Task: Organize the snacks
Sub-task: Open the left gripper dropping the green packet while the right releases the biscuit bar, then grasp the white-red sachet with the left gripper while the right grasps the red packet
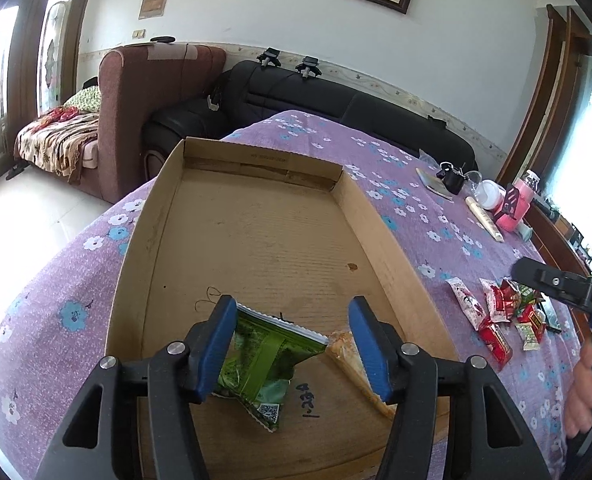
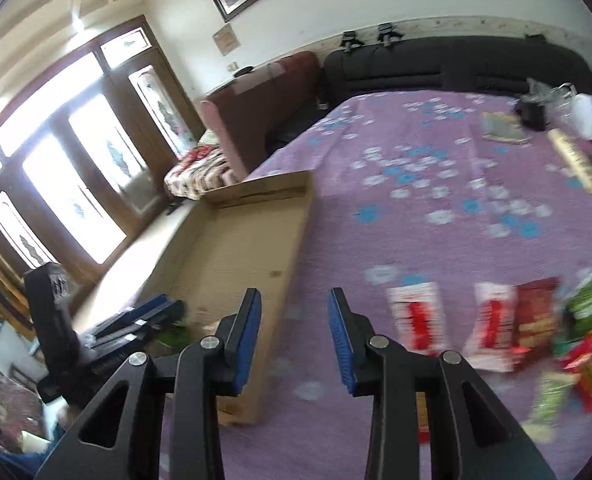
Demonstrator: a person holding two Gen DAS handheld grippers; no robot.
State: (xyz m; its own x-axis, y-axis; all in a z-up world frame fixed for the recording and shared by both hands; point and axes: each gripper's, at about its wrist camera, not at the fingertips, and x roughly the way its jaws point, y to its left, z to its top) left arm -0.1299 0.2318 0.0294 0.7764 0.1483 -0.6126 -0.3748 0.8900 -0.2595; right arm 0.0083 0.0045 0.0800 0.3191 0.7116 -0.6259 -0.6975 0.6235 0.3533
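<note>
Two packets are seen inside the cardboard box [image 1: 256,240]: a green snack packet [image 1: 264,356] at the near end, and an orange-toned packet [image 1: 350,364] just beside it at about 3 o'clock. The rest of the box floor is bare. A loose pile of snacks [image 1: 504,316], red, white and green wrappers, lies on the purple flowered tabletop [image 1: 56,300] outside the box, at about 3 o'clock from it. The task is judged to be at an early stage, with most packets not yet boxed.

The left tool [image 1: 292,344] is held over the near end of the box and tilted downward; its jaws are spread, and the green packet lies between them with the left pad at its edge, while the right pad is apart from it, so no pinch is judged.

The right tool [image 2: 294,336] is pointed downward over the tabletop just beside the box wall [image 2: 280,288], its jaws partly spread with nothing between them. The pile [image 2: 516,320] lies at 3 o'clock from it, blurred.
</note>
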